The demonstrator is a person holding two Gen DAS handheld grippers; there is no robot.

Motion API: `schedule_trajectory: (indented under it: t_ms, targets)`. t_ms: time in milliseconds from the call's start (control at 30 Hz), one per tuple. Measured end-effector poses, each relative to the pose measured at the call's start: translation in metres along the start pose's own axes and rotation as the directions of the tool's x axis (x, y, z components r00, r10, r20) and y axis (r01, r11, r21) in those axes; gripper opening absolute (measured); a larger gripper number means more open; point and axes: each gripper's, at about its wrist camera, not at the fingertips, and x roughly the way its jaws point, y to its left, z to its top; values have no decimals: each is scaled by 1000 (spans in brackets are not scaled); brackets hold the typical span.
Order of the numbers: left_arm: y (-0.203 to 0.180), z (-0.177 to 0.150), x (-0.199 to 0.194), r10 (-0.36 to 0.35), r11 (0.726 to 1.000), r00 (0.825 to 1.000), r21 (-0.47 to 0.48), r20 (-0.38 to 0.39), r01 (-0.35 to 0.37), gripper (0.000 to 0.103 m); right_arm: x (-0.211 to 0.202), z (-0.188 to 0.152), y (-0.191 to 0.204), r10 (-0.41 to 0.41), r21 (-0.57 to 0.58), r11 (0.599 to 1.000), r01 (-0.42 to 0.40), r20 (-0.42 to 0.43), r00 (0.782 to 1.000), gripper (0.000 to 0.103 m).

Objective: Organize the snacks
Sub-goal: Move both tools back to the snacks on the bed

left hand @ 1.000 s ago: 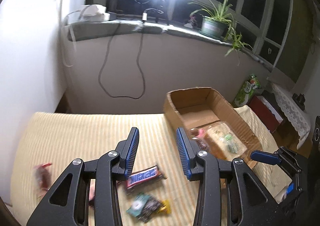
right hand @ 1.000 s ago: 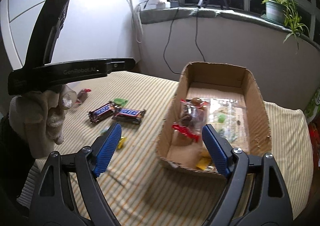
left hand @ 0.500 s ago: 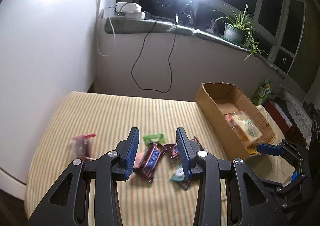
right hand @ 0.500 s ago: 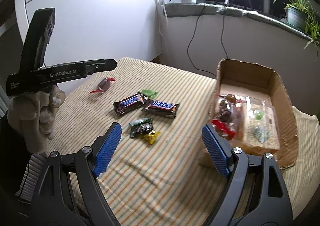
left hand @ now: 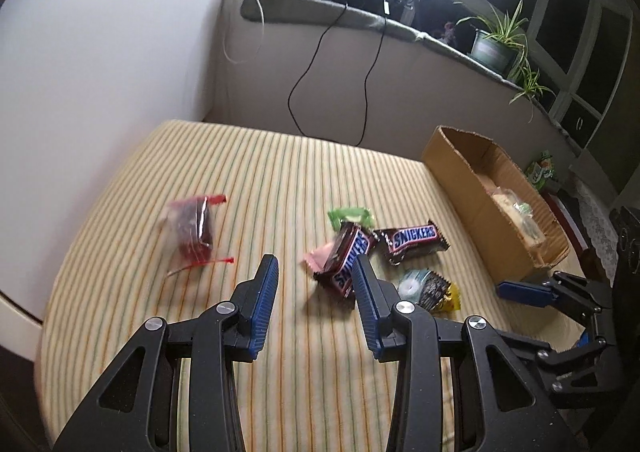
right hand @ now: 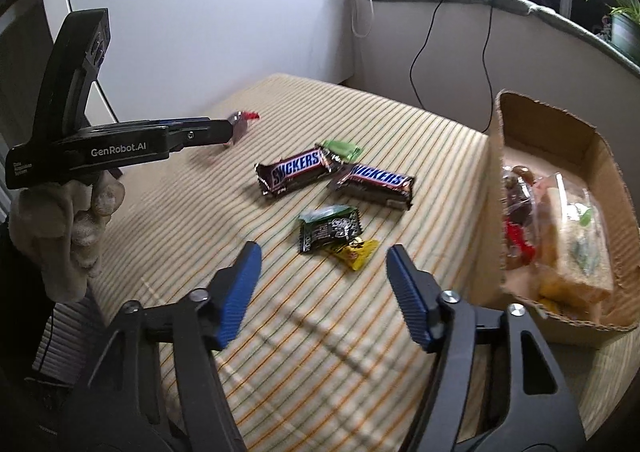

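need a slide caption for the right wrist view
Right tool, closing on nothing, above a dark green snack packet on the striped cloth; two Snickers bars beyond, cardboard box at right.

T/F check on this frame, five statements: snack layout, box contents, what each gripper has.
1. Two Snickers bars lie on the striped cloth. True.
2. The cardboard box is empty. False: it already holds wrapped snacks.
3. The right gripper holds a Snickers bar. False: nothing is between its closing jaws.
4. A yellow packet touches the dark green packet. True.
5. The left gripper grips the red-ended packet. False: its jaws are empty and the packet lies apart on the cloth.
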Motion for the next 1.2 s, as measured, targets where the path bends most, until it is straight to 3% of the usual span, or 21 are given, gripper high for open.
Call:
schedule_trajectory:
  t_ms: [233,800,1200]
  targets:
    - [-10,-2,17,-13,999,999,42,-34,15,37,22,1,-3,5,25,1000,-4,-43,999,43]
    - [-19,2,45,-11,992,997,122,-82,21,37,50,7,-19,0,70,998,6,-84,996,42]
    - [-24,4,56,7,984,994,179,-106,12,37,61,20,-2,4,-28,1000,-7,-100,995,42]
